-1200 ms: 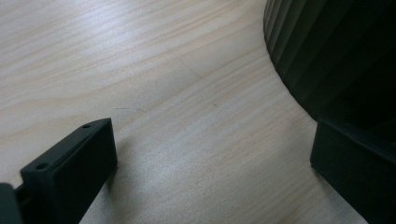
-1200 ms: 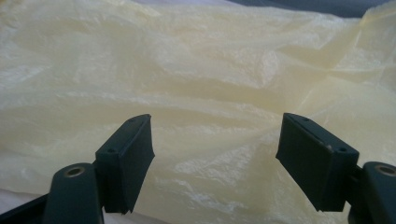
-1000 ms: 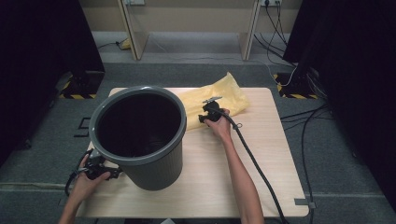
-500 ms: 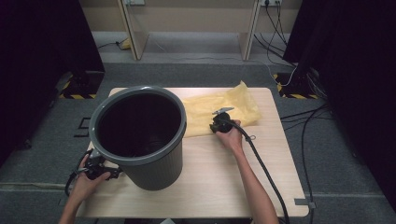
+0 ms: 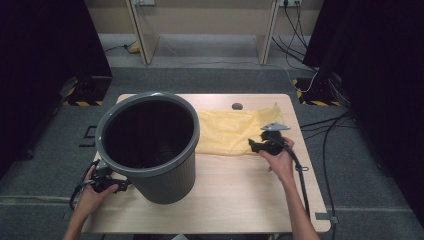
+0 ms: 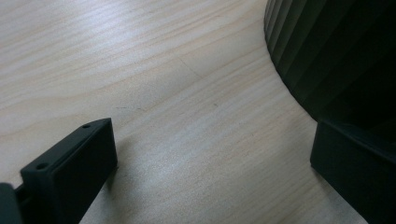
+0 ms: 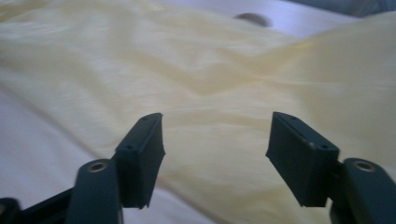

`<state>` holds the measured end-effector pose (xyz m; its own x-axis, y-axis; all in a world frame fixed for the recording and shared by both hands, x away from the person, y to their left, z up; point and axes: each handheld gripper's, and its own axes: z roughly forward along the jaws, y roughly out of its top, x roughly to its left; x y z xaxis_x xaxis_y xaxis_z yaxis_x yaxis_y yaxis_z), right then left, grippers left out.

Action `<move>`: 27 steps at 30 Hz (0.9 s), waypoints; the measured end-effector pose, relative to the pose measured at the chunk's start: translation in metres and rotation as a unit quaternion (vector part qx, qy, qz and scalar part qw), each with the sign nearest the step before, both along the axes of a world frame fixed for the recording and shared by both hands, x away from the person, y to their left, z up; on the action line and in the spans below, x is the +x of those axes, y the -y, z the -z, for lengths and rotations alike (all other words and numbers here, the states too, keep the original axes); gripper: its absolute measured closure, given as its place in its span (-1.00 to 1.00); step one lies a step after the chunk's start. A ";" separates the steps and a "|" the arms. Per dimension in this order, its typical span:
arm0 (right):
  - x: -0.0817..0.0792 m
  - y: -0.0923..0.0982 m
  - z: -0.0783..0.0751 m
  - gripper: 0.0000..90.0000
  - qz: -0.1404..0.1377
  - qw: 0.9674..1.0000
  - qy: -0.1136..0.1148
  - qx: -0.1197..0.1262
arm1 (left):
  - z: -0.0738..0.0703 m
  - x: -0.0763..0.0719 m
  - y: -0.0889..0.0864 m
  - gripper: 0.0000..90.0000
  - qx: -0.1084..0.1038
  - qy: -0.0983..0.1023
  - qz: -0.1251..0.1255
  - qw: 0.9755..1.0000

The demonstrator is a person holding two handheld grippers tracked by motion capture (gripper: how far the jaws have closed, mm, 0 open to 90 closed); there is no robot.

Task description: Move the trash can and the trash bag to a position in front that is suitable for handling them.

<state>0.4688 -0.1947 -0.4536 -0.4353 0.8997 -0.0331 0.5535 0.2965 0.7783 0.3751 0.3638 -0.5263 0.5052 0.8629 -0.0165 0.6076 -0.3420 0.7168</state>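
Observation:
A dark grey ribbed bin (image 5: pixel 150 150) stands upright on the left half of the wooden table (image 5: pixel 240 195). A thin yellow sheet (image 5: pixel 227 132) lies spread flat to its right. My right gripper (image 5: pixel 254 146) hovers over the sheet's near right edge. Its jaws have just been opening and now stand wide, with nothing between them; in the right gripper view (image 7: pixel 217 126) the yellow sheet (image 7: pixel 196 60) lies beyond them. My left gripper (image 5: pixel 120 184) rests low at the bin's left foot. It is open (image 6: pixel 212 135), with bare wood between the jaws and the bin wall (image 6: pixel 327 51) beside the right jaw.
A round cable hole (image 5: pixel 237 106) sits in the table at the back, just behind the sheet. The right gripper's cable (image 5: pixel 302 175) trails toward the front right edge. Grey carpet and desk legs surround the table.
The right hand has moved right and toward the near edge, drawing the heaped sheet out flatter to the right. Its jaws, shut on the sheet before, are now apart and off it. The left hand has stayed put.

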 end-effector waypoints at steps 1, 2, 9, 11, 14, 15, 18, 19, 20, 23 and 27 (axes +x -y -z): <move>0.001 0.011 -0.004 -0.33 0.022 1.000 0.007 -0.013 | 0.000 0.000 0.000 -1.00 0.000 0.000 0.000 1.000; 0.002 0.020 -0.008 -0.38 0.041 0.999 0.014 -0.024 | 0.000 0.000 0.000 -1.00 0.000 0.000 0.000 1.000; 0.020 0.068 -0.004 -0.16 0.113 0.993 -0.011 -0.038 | 0.000 0.000 0.000 -1.00 0.000 0.000 0.000 1.000; 0.025 0.075 0.006 0.10 0.106 0.993 -0.026 -0.033 | 0.000 0.000 0.000 -1.00 0.000 0.000 0.000 1.000; 0.022 0.084 0.024 0.51 0.085 0.996 -0.039 0.010 | 0.000 0.000 0.000 -1.00 0.000 0.000 0.000 1.000; 0.020 0.085 0.027 0.57 0.086 0.996 -0.037 0.009 | 0.000 0.000 0.000 -1.00 0.000 0.000 0.000 1.000; 0.011 0.087 0.031 0.64 0.082 0.996 -0.031 0.008 | 0.000 0.000 0.000 -1.00 0.000 0.000 0.000 1.000; 0.006 0.088 0.032 0.66 0.078 0.997 -0.026 0.007 | 0.000 0.000 0.000 -1.00 0.000 0.000 0.000 1.000; -0.007 0.086 0.033 0.66 0.070 0.997 -0.025 0.004 | 0.000 0.000 0.000 -1.00 0.000 0.000 0.000 1.000; -0.032 0.081 0.034 0.65 0.050 0.998 -0.028 0.012 | 0.000 0.000 0.000 -1.00 0.000 0.000 0.000 1.000; -0.069 0.072 0.035 0.49 0.025 0.998 -0.041 0.036 | 0.000 0.000 0.000 -1.00 0.000 0.000 0.000 1.000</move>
